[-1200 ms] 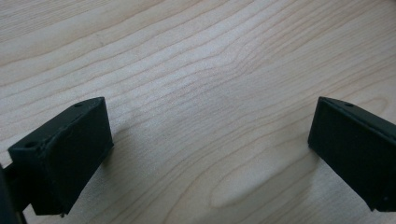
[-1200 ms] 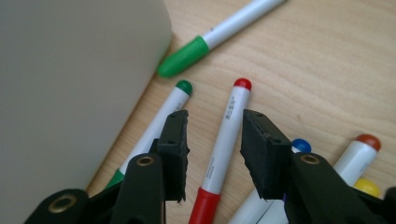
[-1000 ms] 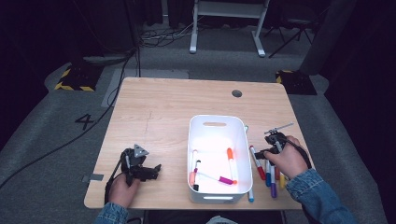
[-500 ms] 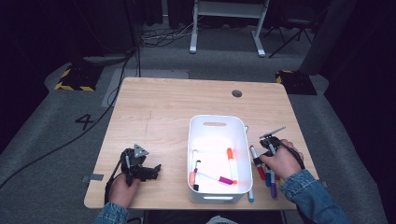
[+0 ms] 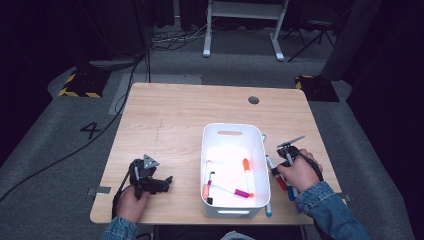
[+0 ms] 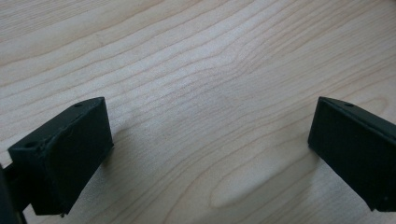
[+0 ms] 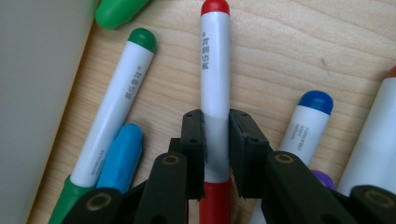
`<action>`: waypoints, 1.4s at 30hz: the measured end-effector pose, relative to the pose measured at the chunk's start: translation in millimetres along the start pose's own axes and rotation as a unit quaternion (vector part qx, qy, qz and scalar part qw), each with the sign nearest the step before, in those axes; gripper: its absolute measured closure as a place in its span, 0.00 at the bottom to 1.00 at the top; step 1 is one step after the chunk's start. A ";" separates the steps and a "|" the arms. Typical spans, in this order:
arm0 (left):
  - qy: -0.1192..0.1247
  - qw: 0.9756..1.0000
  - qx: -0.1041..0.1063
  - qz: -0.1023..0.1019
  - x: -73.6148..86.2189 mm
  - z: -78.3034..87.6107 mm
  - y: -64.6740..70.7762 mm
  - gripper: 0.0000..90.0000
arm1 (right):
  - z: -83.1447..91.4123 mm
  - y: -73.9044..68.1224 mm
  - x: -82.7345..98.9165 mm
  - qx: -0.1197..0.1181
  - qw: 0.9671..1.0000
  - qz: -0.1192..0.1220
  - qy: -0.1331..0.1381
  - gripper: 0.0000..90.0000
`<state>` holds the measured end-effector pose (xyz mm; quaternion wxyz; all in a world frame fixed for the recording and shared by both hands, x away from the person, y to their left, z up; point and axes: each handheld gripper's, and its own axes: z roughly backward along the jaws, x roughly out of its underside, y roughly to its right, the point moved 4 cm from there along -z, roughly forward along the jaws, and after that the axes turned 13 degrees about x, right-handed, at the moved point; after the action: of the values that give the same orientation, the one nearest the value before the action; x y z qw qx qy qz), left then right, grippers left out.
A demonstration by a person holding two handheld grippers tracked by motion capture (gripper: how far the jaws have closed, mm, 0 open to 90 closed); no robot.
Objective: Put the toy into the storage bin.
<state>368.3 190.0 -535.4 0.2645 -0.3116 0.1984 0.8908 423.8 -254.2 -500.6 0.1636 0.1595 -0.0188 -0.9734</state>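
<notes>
Clamping smooth red-capped marker (image 7: pixel 215 93) — right tool (image 7: pixel 216 140), grained wood table (image 7: pixel 299 42)

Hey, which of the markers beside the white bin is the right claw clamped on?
The red-capped white marker; the right claw pinches its barrel, while the green-capped and blue-capped markers lie free.

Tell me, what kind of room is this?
Probably a lab or studio set up for recording. A lit wooden table stands on grey carpet amid dark surroundings, cables trail across the floor, and a number 4 is marked beside it.
</notes>
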 end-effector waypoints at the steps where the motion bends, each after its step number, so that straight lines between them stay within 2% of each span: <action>1: -0.001 1.000 0.002 0.000 0.0 0.2 0.0 0.00 | -0.1 0.4 0.0 -0.002 1.000 -0.002 0.002 0.85; 6: -0.001 1.000 0.000 0.000 0.0 0.1 0.0 0.00 | 4.9 2.0 -0.3 -0.020 1.000 -0.006 0.019 0.86; 7: 0.000 1.000 0.000 0.000 0.0 0.0 0.0 0.00 | 11.9 2.9 -2.0 -0.023 0.999 -0.004 0.031 0.86; 20: -0.001 1.000 0.001 0.000 0.0 0.1 0.0 0.00 | 50.9 4.2 -7.4 -0.049 0.995 0.000 0.090 0.86; 28: -0.001 1.000 0.001 0.000 0.0 0.1 0.0 0.00 | 85.5 -2.2 -8.4 -0.066 0.988 0.015 0.141 0.86; 42: -0.001 1.000 0.002 0.000 0.0 0.2 0.1 0.00 | 127.5 -9.8 -6.2 -0.080 0.978 0.037 0.192 0.86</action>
<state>368.2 190.1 -535.3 0.2648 -0.3099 0.1997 0.8910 385.9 -245.0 -378.7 0.2127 0.3286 0.0846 -0.9163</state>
